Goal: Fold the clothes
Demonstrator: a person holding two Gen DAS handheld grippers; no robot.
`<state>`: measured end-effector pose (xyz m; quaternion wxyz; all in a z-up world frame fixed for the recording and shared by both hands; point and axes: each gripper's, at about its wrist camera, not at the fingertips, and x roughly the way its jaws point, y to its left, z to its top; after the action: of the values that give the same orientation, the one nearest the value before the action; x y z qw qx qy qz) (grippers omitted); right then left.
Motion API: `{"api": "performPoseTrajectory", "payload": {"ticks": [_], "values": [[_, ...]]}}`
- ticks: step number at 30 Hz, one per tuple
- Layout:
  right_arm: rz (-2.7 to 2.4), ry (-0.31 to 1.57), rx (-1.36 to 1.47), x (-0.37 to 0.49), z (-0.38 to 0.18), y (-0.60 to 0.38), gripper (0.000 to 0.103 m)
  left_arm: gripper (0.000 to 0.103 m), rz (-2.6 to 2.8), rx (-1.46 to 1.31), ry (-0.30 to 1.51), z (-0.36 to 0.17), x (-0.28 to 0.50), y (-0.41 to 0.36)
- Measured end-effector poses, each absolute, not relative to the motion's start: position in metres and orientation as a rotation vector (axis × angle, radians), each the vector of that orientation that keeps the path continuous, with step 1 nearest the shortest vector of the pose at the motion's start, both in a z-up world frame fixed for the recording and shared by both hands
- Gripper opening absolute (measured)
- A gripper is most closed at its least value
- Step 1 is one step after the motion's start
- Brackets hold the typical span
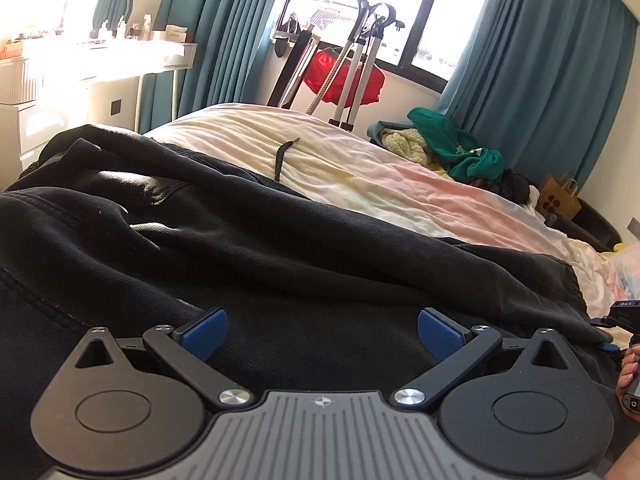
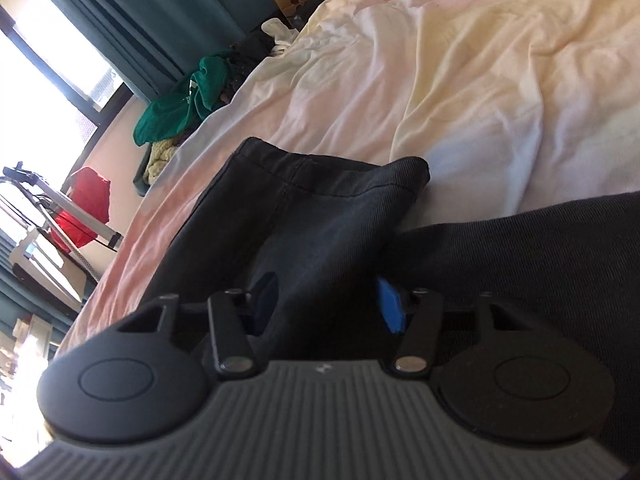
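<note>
Black trousers (image 1: 280, 248) spread across bed (image 1: 400, 184), filling foreground beneath left tool (image 1: 322, 334), blue pads (image 1: 204, 334) wide apart, gripping nothing, hovering low over dark fabric. Right tool (image 2: 326, 306) with a thick fold of trouser leg (image 2: 320, 208) between its fingers, hem end lifted clear of pale sheet; apparently clamped on it, though contact partly hidden. Drawstring (image 1: 282, 160) trailing onto sheet. Pile of green clothing (image 1: 452, 148) well apart at bed's far side. Likely step: carrying hem over toward waist for first fold. Next move probably calls for left tool pinning or pinching fabric, edges aligned
</note>
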<state>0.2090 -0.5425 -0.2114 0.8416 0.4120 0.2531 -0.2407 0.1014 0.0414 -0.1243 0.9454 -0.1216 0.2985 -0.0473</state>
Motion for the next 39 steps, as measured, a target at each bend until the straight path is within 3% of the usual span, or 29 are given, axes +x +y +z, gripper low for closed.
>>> {"api": "performPoseTrajectory", "payload": {"ticks": [1,8,14,22,24,26,28,39], "values": [[-0.523,0.532,0.861,0.215,-0.208,-0.543,0.006,0.103,-0.094,-0.238,0.598,-0.124,0.101,0.041],[-0.538,0.308,0.67,0.228,-0.138,-0.539,0.005,0.103,-0.095,-0.252,0.617,-0.126,0.111,0.044],[-0.573,0.528,0.806,0.212,-0.19,-0.567,0.007,0.103,-0.112,-0.278,0.628,-0.123,0.108,0.051],[-0.59,0.363,0.929,0.101,-0.171,-0.571,0.011,0.103,-0.156,-0.291,0.635,-0.115,0.095,0.054],[-0.629,0.323,0.913,0.068,-0.166,-0.568,0.02,0.103,-0.162,-0.295,0.632,-0.113,0.09,0.055],[-0.669,0.307,0.935,0.043,-0.168,-0.569,0.053,0.103,-0.162,-0.295,0.627,-0.11,0.08,0.056],[-0.711,0.317,0.997,0.019,-0.174,-0.572,0.067,0.103,-0.158,-0.292,0.62,-0.106,0.071,0.058],[-0.737,0.397,1.303,-0.002,-0.218,-0.563,0.067,0.103,-0.093,-0.276,0.598,-0.076,0.008,0.092]]}}
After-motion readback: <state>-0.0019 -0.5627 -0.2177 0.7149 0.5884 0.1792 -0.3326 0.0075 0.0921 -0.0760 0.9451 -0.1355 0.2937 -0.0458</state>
